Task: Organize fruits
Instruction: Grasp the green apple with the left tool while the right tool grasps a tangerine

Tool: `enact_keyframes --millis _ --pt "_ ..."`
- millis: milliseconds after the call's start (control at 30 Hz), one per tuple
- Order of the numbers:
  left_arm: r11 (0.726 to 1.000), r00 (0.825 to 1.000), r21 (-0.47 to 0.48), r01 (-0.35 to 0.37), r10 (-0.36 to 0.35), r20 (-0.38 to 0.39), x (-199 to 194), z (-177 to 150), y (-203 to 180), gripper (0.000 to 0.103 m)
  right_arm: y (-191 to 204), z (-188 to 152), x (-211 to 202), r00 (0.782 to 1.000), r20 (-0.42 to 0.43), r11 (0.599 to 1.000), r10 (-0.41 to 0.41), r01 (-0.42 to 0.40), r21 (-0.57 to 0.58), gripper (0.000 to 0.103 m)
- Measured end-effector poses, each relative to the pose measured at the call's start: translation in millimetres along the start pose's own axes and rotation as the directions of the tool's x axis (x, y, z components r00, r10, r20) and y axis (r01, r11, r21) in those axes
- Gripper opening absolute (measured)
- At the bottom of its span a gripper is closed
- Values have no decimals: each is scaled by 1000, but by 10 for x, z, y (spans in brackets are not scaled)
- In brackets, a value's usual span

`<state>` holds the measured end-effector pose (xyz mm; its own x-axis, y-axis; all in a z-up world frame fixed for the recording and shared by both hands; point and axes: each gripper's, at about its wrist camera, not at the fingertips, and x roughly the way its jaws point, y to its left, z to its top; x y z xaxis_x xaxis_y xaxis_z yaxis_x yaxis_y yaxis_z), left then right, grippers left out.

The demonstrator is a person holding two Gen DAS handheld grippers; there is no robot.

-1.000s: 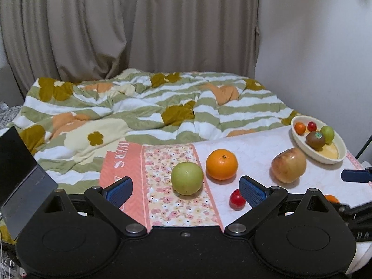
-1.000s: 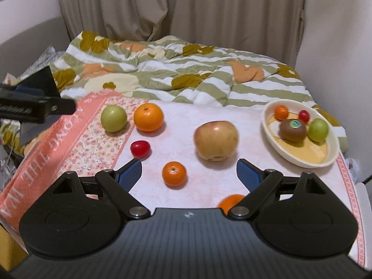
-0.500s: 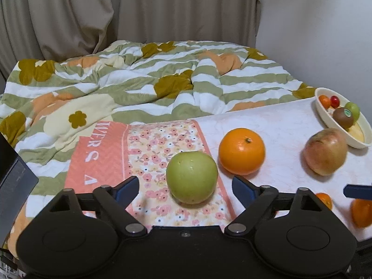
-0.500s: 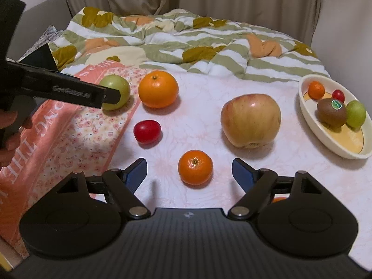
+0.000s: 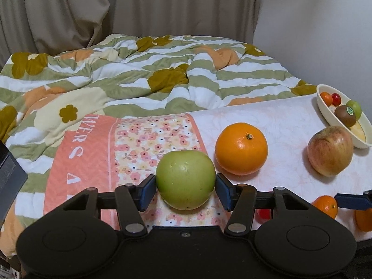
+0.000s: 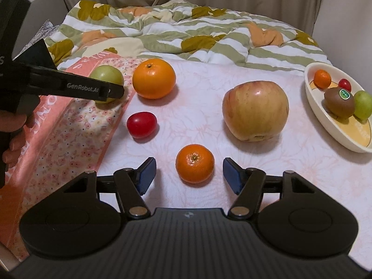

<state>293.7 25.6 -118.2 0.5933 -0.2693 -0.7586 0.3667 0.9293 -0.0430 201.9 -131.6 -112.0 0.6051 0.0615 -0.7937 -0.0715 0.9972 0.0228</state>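
- The green apple [image 5: 185, 179] lay on the flowered cloth [image 5: 148, 144] of the worktop [image 5: 267, 121], directly between the blue pads of the left gripper [image 5: 185, 189].
- The left gripper's jaws had just been closing; both pads appeared to meet the apple's flanks at its widest girth, so it was judged gripped.
- The apple was judged firm, smooth-skinned and moderately heavy; its round, waxy surface could slip, so a hold across the equator suited it best.
- The small mandarin [image 6: 194, 163] sat on the pale part of the worktop, centred between the pads of the right gripper [image 6: 189, 176] and slightly ahead of them.
- The right gripper's jaws had likewise been closing, yet a clear gap remained on either side of the mandarin; it was not yet held.
- The mandarin was judged light, with a soft, yielding peel; a gentle squeeze across its middle would do.
- The large orange [image 6: 154, 78], red tomato [image 6: 141, 124] and big apple [image 6: 255, 111] stood apart on the worktop; the oval dish [image 6: 330, 125] lay well to the right.
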Motion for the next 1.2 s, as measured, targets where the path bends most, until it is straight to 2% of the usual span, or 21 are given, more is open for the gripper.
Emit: enact_keyframes --millis 200,300,333,733,1200 --pt "1000 1000 -7 -1 1 -4 -35 -32 24 59 -6 11 53 1000 -9 1000 3 -3 4 71" --pt "1000 1000 -12 -8 8 -5 -60 -56 32 59 1 13 75 1000 -6 1000 3 -3 2 61" --pt "1000 1000 -17 -9 9 -5 -74 -64 39 59 10 12 77 1000 -3 1000 -7 7 -4 52" --pt "999 999 -35 -8 10 47 -531 -155 -46 59 80 63 -170 999 49 999 3 -2 -32 52" --pt "998 988 -63 -5 14 156 -1391 -385 -294 59 157 25 -953 990 144 999 7 0 -52 52"
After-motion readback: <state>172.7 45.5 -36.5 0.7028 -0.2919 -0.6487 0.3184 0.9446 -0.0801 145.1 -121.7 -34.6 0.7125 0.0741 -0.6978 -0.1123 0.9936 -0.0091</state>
